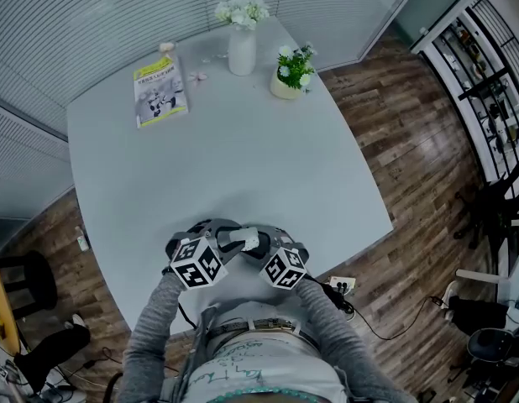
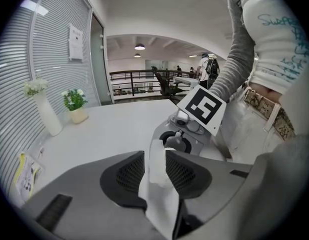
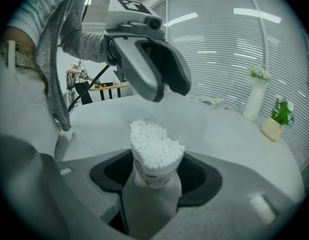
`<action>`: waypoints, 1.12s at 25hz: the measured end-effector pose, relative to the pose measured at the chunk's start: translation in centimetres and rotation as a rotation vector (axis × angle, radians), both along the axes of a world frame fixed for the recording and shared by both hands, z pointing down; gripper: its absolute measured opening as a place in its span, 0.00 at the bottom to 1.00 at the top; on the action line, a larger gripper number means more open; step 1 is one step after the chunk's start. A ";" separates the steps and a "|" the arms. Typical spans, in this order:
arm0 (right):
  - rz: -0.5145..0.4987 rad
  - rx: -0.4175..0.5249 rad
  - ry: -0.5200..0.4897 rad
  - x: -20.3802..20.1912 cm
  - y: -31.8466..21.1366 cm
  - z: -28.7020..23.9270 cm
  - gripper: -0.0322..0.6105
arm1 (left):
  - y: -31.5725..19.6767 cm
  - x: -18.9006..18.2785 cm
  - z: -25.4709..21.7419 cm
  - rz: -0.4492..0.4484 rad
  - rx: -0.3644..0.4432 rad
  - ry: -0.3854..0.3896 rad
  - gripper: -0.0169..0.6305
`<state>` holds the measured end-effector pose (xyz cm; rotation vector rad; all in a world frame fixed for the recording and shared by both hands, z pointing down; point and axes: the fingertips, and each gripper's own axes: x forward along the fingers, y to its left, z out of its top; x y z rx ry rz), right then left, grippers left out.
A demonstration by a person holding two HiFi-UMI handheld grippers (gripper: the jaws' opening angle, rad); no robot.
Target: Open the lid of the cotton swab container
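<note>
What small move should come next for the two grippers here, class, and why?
Probably lower the left gripper and set the lid on the table. The lid looks already off: it sits clamped between the left jaws, apart from the cotton swab container, which the right gripper grips with its swab tips exposed. Holding the right gripper steady should avoid spilling them.

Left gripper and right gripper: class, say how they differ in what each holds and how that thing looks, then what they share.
The left gripper holds a thin, pale lid; the right gripper holds the cotton swab container, open, with white swab tips showing. The lid fills a narrow gap between the left jaws; the container spreads the right jaws wider. Shared: both clamp their thing, over the table near its front edge.
</note>
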<state>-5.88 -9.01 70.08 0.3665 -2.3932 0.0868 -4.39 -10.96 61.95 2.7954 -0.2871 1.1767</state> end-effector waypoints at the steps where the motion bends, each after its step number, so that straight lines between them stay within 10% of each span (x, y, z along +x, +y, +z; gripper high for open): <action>1: -0.001 0.000 0.001 0.0 0.0 0.1 0.47 | -0.5 -0.1 -0.1 -0.011 0.019 0.003 0.21; 28: 0.036 -0.035 -0.016 0.4 0.0 0.1 0.47 | -4.0 -1.0 3.7 -0.149 0.057 -0.074 0.04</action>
